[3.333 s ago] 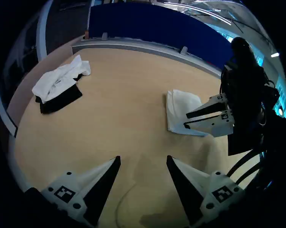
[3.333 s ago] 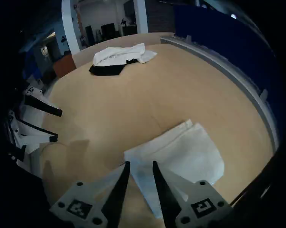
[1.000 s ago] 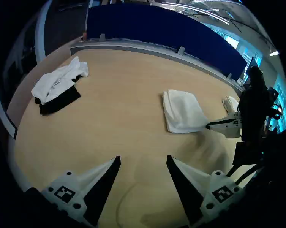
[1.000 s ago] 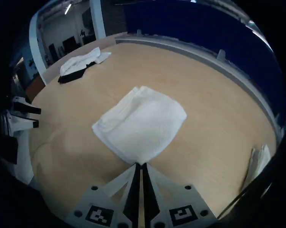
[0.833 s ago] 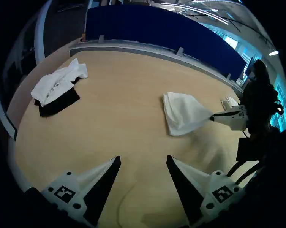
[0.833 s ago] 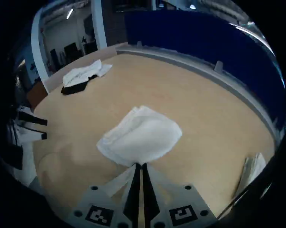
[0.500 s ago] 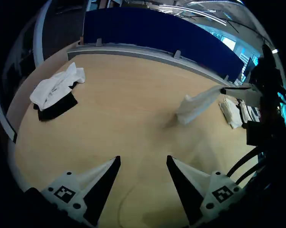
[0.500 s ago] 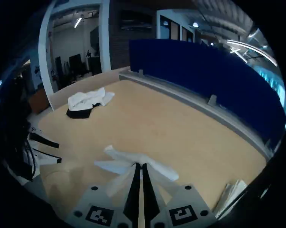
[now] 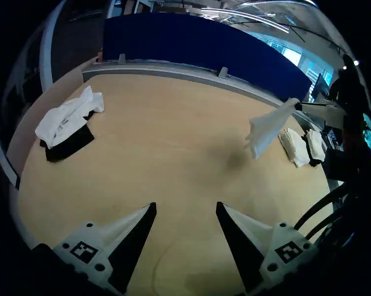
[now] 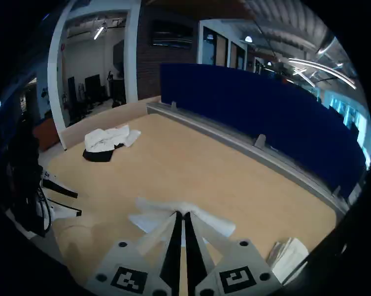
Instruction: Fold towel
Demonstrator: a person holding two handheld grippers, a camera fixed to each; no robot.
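Note:
A folded white towel hangs in the air above the wooden table, pinched at one corner by my right gripper. In the right gripper view that gripper is shut on the towel, which spreads out under both fingers. The towel's shadow falls on the table below it. My left gripper stays open and empty over the near edge of the table. It also shows at the left in the right gripper view.
A pile of white and black cloth lies at the far left of the table. Folded towels are stacked at the right end. A blue partition runs along the back edge. A person stands at the right.
The right gripper shut on the towel's corner, lifted it off the table and carried it up and to the right. The left gripper has stayed open in place.

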